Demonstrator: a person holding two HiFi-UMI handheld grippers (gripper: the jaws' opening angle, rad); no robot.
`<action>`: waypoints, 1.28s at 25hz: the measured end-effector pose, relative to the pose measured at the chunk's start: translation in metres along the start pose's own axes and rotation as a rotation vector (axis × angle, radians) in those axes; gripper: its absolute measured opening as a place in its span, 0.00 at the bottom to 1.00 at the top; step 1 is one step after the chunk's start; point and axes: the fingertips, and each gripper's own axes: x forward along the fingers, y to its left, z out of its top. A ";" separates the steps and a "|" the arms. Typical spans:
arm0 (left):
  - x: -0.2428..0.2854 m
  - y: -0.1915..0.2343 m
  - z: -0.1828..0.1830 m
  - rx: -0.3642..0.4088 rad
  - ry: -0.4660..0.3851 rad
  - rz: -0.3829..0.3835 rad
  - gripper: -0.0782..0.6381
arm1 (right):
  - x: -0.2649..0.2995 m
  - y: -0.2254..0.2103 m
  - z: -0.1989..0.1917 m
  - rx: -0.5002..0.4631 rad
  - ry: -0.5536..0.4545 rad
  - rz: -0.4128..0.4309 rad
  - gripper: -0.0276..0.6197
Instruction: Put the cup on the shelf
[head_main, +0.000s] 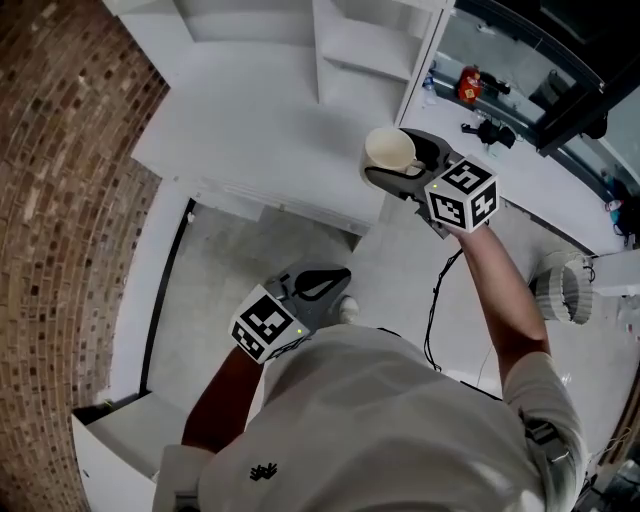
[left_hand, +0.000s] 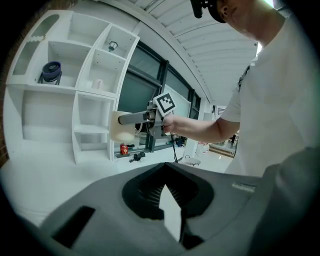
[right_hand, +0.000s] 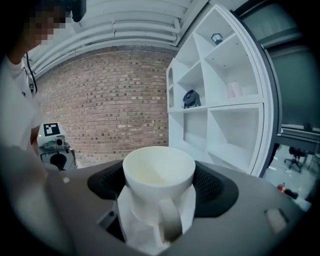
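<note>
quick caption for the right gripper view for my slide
Right tool clamped on an upright white cup, handle toward the camera, facing the white shelf unit beside a brick wall.

**No legible text**

No words or numbers can be read. Black-and-white square code patterns are carried on the right marker cube (head_main: 462, 197), upper right of the head view, and the left marker cube (head_main: 266, 324), lower left. A small black emblem (head_main: 262, 470) on the shirt (head_main: 400, 420) is illegible.

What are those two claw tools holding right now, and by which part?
The right gripper clamps the white cup by its lower body, one jaw each side. The left gripper is shut and empty.
</note>
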 end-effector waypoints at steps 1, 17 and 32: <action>0.007 0.008 0.003 0.000 -0.003 0.003 0.12 | 0.006 -0.013 0.002 -0.005 -0.002 0.001 0.69; 0.026 0.155 0.042 0.048 0.004 -0.087 0.12 | 0.134 -0.196 0.056 0.042 -0.020 -0.202 0.69; 0.012 0.287 0.073 0.086 0.020 -0.214 0.12 | 0.223 -0.329 0.083 0.100 -0.017 -0.421 0.69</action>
